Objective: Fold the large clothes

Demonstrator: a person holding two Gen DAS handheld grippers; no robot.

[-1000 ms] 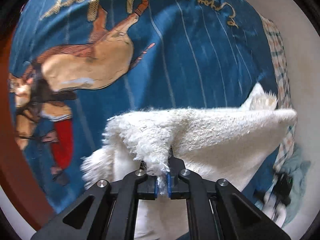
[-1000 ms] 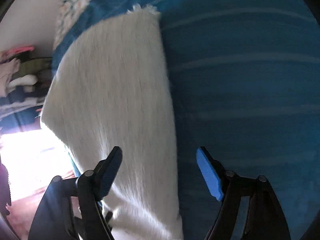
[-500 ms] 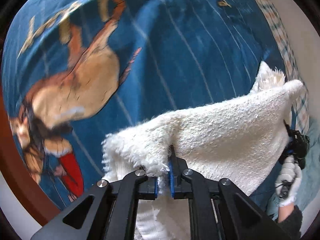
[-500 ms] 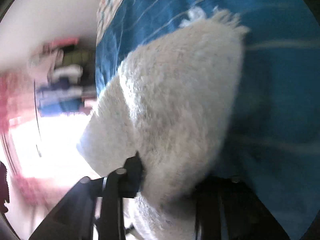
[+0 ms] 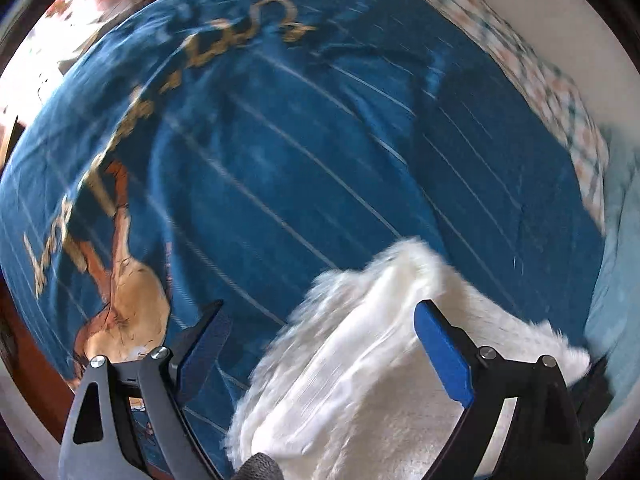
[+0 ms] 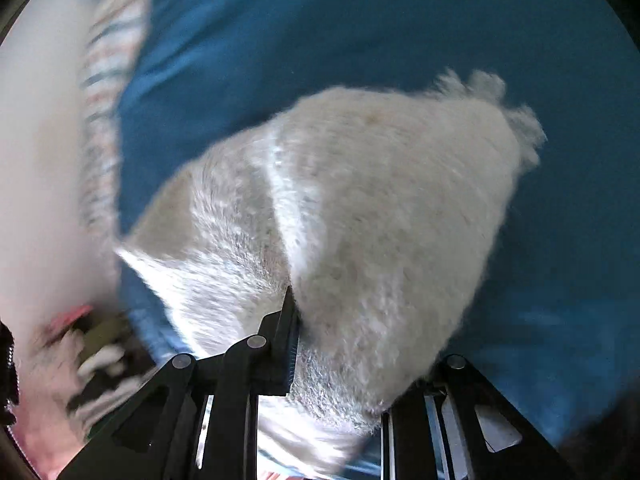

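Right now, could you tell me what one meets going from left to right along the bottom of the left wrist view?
Horse print on the blue blanket → left gripper's dark finger → white fluffy garment → its blue-padded finger.

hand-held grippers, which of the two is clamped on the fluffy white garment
The right hand-held gripper: its jaws pinch the white garment. The left hand-held gripper has just opened wide and grips nothing.

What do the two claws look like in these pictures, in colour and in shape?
The left claw has black angular arms with triangular cut-outs and round silver rivets; its two flat pads are bright blue. The right claw has the same black frame with silver rivets; the one pad edge that shows looks dark and ribbed, its colour unclear.
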